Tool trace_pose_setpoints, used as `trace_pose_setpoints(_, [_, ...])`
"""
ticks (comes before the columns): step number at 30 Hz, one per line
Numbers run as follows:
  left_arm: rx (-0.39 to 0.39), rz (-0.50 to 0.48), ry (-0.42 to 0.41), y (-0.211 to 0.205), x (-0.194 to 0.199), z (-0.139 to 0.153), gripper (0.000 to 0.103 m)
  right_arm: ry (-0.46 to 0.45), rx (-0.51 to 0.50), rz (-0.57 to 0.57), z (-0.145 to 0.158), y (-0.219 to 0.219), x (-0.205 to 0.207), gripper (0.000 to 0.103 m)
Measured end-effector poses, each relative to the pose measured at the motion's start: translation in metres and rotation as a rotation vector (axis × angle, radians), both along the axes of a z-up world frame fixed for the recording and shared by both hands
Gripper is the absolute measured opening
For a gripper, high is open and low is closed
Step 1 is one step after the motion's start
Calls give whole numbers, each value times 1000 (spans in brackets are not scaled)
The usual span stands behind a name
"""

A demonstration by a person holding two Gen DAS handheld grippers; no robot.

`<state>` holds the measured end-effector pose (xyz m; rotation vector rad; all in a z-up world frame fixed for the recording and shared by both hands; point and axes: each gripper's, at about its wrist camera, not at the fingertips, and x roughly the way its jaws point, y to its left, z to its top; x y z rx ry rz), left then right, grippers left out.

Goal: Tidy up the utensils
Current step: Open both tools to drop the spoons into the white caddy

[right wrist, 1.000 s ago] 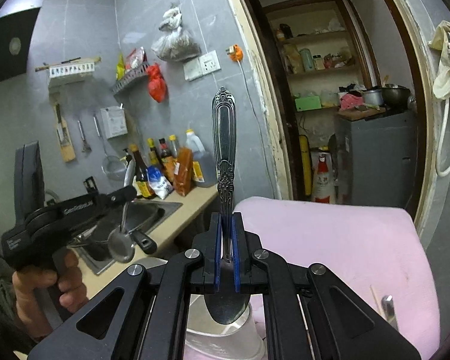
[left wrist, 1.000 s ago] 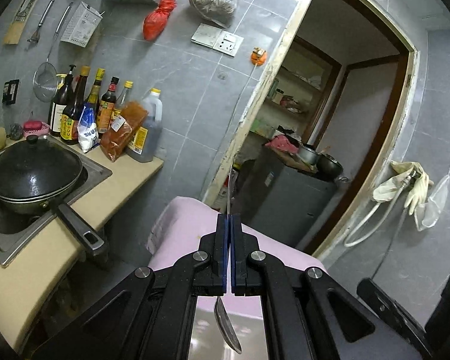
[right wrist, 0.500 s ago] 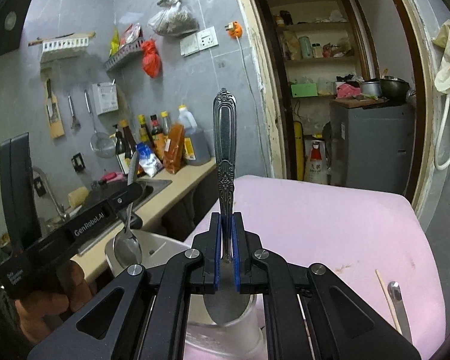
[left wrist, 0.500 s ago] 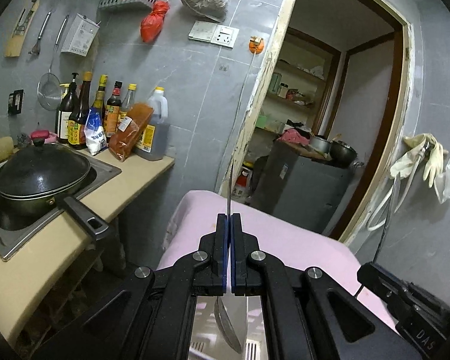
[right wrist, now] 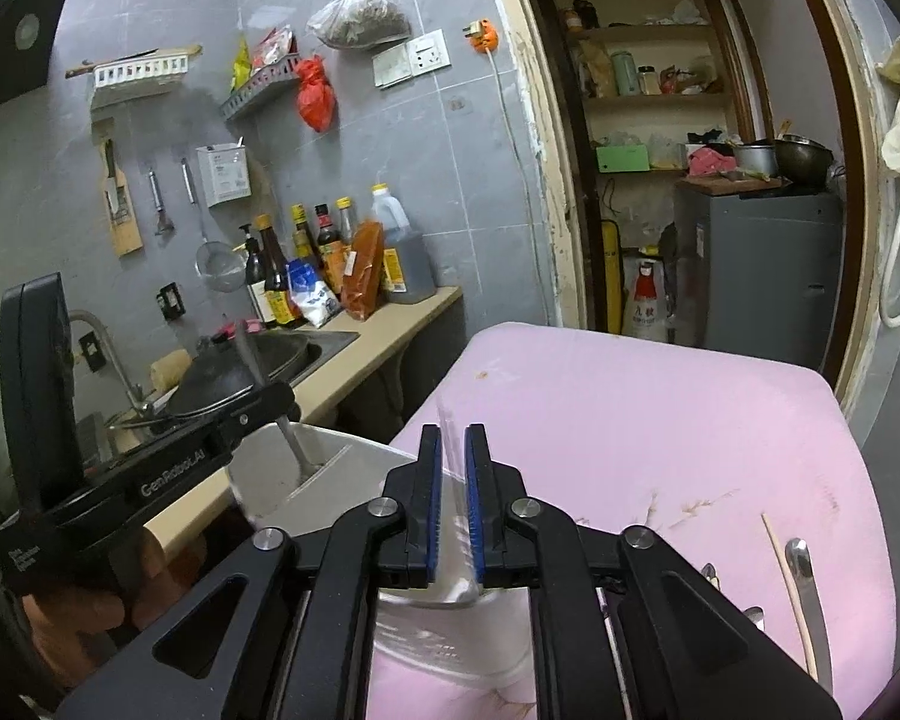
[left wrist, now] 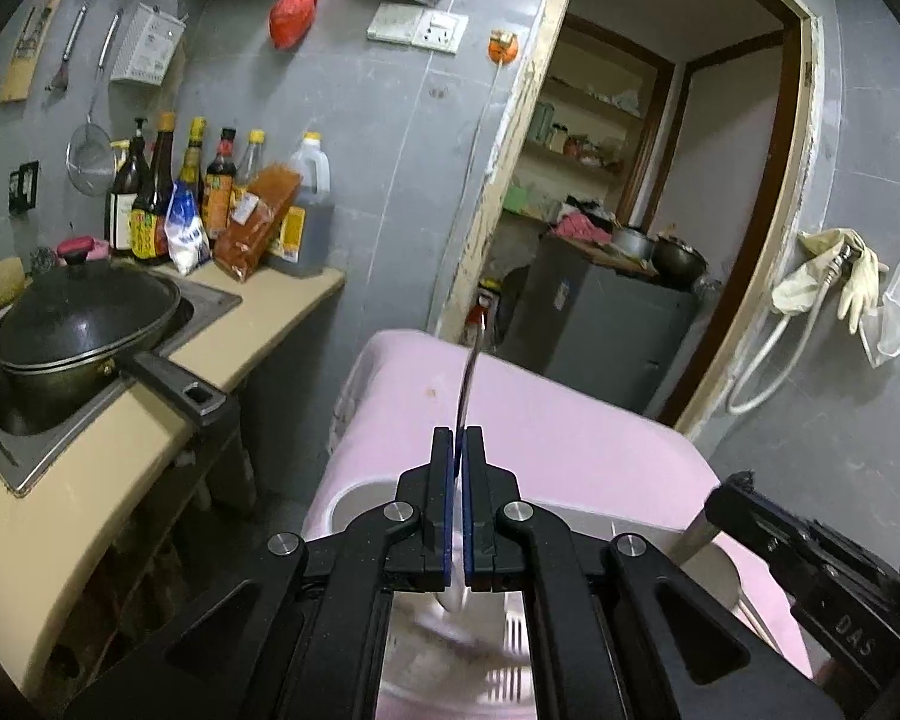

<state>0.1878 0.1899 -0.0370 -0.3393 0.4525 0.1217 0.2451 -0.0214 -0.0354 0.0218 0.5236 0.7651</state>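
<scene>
Left tongs (left wrist: 457,510): pads a slit apart, thin spoon (left wrist: 473,372) edge-on between them, handle leaning up and right; whether it is gripped or loose cannot be told.
Right tongs (right wrist: 450,504): pads clearly apart, released; second spoon (right wrist: 453,540) only a blurred streak in the gap, touching neither pad that can be made out.
Below both: holder (right wrist: 342,462) at the near-left corner of the pink cloth (right wrist: 630,420).
Holder contents: fork (left wrist: 513,639) tines up; the rest blurred.
On cloth, right side: chopstick (right wrist: 786,582) just beside a metal handle (right wrist: 807,588), seen only from the right wrist.
Left of cloth: counter (left wrist: 90,480) with wok (left wrist: 84,306) in the sink, bottles (left wrist: 162,198) against the wall.
Right wrist only: left tongs from the side, its spoon slanting down through the tips into the holder.
Left wrist only: right tongs' black body low at the right edge.
</scene>
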Motion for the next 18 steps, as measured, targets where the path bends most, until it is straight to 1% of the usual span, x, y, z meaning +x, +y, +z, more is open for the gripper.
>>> trace_pose_setpoints(1, [-7, -6, 5, 1, -2, 1, 3, 1, 6, 2, 1, -1, -1, 13])
trace_pose_setpoints(2, [-11, -9, 8, 1, -5, 2, 9, 0, 10, 4, 2, -3, -2, 15])
trace_pose_setpoints(3, [-17, -10, 8, 2, -9, 4, 21, -1, 17, 5, 4, -4, -3, 16])
trace_pose_setpoints(4, [-26, -10, 2, 2, -12, 7, 27, -3, 23, 4, 8, -6, -4, 21])
trace_pose_setpoints(5, [-35, -8, -4, 2, -15, 10, 31, -5, 28, 4, 9, -7, -4, 22])
trace_pose_setpoints(7, [-44, -7, -11, 2, -20, 17, 31, -12, 43, -6, 17, -12, -6, 23])
trace_pose_setpoints(8, [-39, -13, -6, 0, -21, 21, 34, -15, 47, -12, 20, -14, -6, 27])
trace_pose_setpoints(9, [-31, -14, -5, -2, -23, 26, 39, -21, 55, -19, 24, -17, -7, 32])
trace_pose_setpoints(10, [-28, -15, -10, -4, -25, 31, 42, -28, 67, -26, 28, -22, -8, 43])
trace_pose_setpoints(11, [-26, -16, -16, -6, -26, 34, 48, -38, 79, -35, 33, -27, -9, 53])
trace_pose_setpoints(12, [-22, -16, -24, -10, -28, 40, 55, -47, 87, -41, 36, -30, -9, 55])
trace_pose_setpoints(13, [-17, -15, -32, -12, -30, 44, 58, -58, 96, -51, 41, -35, -10, 59])
trace_pose_setpoints(14, [-11, -15, -38, -15, -31, 48, 62, -68, 101, -60, 46, -41, -11, 66])
trace_pose_setpoints(16, [3, -15, -50, -22, -34, 55, 67, -84, 116, -76, 53, -50, -11, 74])
trace_pose_setpoints(18, [22, -7, -63, -31, -37, 62, 79, -104, 129, -98, 60, -61, -12, 81])
